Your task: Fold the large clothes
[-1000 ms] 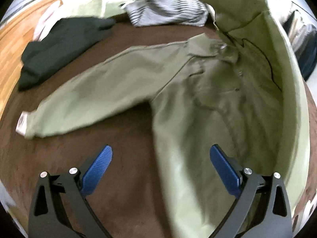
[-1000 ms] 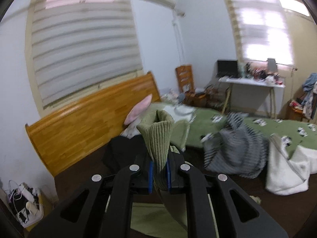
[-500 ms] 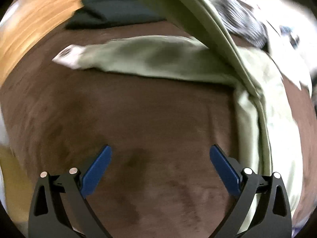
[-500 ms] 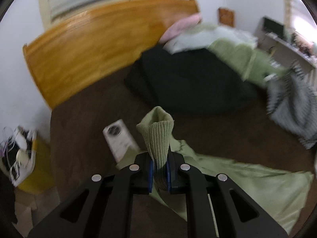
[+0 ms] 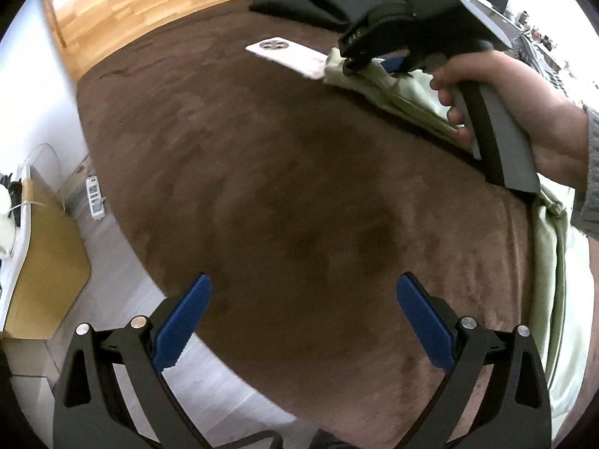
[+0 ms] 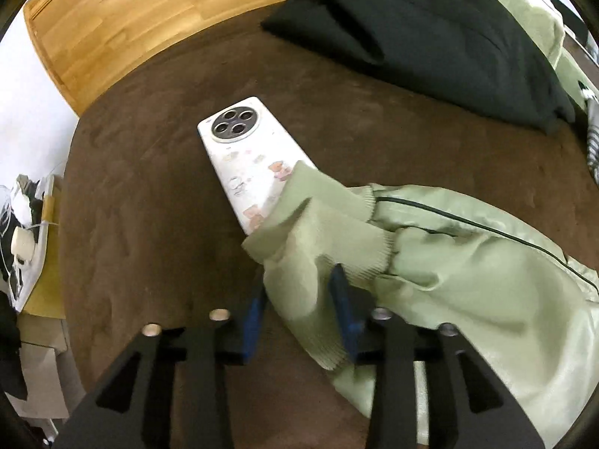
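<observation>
- Left gripper [image 5: 303, 318]: I see its blue pads spread wide with nothing between them, hanging over bare brown bedcover [image 5: 280, 187] near the bed's edge, pale floor [image 5: 209, 370] showing beneath.
- Right gripper [image 6: 299, 310]: its jaws have just been opening. The ribbed cuff [image 6: 318, 247] sits between the blue pads, and I see a gap on the left side, so the pads no longer pinch it. In the left wrist view a hand [image 5: 516, 101] grips this tool's grey handle above the garment.
- Green jacket [image 6: 468, 280]: pale green, lying crumpled on the bedcover to the right of my right gripper, a dark seam line running along it. The cuff end is folded over and drapes onto the lower end of the phone.
- Phone [image 6: 251, 157]: white, face down, round camera cluster at the far end, small cartoon prints on its back; it lies on the bedcover, partly covered by the cuff.
- Black garment [image 6: 430, 37]: heaped at the far side of the bed, well apart from the jacket.
- Wooden headboard [image 6: 149, 18]: curves along the far left edge of the bed.
</observation>
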A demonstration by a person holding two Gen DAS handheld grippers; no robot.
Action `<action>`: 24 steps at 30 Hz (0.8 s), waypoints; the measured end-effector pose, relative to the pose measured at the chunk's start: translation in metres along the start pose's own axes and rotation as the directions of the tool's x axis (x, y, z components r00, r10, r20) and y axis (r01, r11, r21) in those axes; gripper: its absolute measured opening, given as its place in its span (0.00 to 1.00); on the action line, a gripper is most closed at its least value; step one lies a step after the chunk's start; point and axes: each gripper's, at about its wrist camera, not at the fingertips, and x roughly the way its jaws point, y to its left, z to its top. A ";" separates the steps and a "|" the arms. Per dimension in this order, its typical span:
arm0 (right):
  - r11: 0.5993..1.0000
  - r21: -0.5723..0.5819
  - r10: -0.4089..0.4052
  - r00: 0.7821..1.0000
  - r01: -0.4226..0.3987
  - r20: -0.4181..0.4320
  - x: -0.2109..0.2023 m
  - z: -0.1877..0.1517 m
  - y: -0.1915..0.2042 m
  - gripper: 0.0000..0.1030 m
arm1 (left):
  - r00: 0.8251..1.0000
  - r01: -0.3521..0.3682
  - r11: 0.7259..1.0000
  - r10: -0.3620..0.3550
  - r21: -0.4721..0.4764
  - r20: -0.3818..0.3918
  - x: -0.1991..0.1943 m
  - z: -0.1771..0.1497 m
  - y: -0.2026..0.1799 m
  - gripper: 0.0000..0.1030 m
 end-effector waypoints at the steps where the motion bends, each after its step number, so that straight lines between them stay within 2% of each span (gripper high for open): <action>1: 1.000 0.000 0.017 1.000 -0.017 0.005 -0.001 0.000 0.002 0.60 | 1.000 -0.003 1.000 0.003 -0.001 -0.003 0.001 0.000 0.002 0.94; 2: 1.000 0.003 0.022 1.000 -0.022 0.009 -0.002 0.000 0.002 0.69 | 1.000 -0.007 1.000 0.007 0.000 -0.003 0.000 0.000 0.003 0.94; 7: 0.996 0.025 0.085 0.995 -0.086 0.053 -0.025 0.015 -0.002 0.70 | 1.000 0.001 1.000 -0.001 -0.011 0.010 -0.008 0.004 0.000 0.94; 8: 0.994 0.038 0.100 0.992 -0.103 0.072 -0.034 0.019 -0.005 0.73 | 1.000 0.006 1.000 -0.005 -0.014 0.016 -0.011 0.005 0.000 0.94; 10: 0.991 0.059 0.111 0.987 -0.118 0.113 -0.056 0.024 -0.012 0.77 | 0.999 0.020 1.000 -0.020 -0.009 0.030 -0.019 0.012 -0.007 0.94; 14: 0.987 0.098 0.103 0.970 -0.127 0.222 -0.123 0.028 -0.045 0.77 | 0.995 0.077 0.996 -0.079 0.036 0.062 -0.038 0.033 -0.028 0.94; 18: 0.989 0.140 0.014 0.962 -0.054 0.272 -0.187 0.008 -0.096 0.77 | 0.986 0.128 0.986 -0.138 0.103 0.095 -0.052 0.059 -0.055 0.94; 24: 0.969 0.230 -0.151 0.955 0.091 0.257 -0.261 -0.050 -0.175 0.77 | 0.975 0.174 0.961 -0.200 0.215 0.102 -0.055 0.101 -0.112 0.94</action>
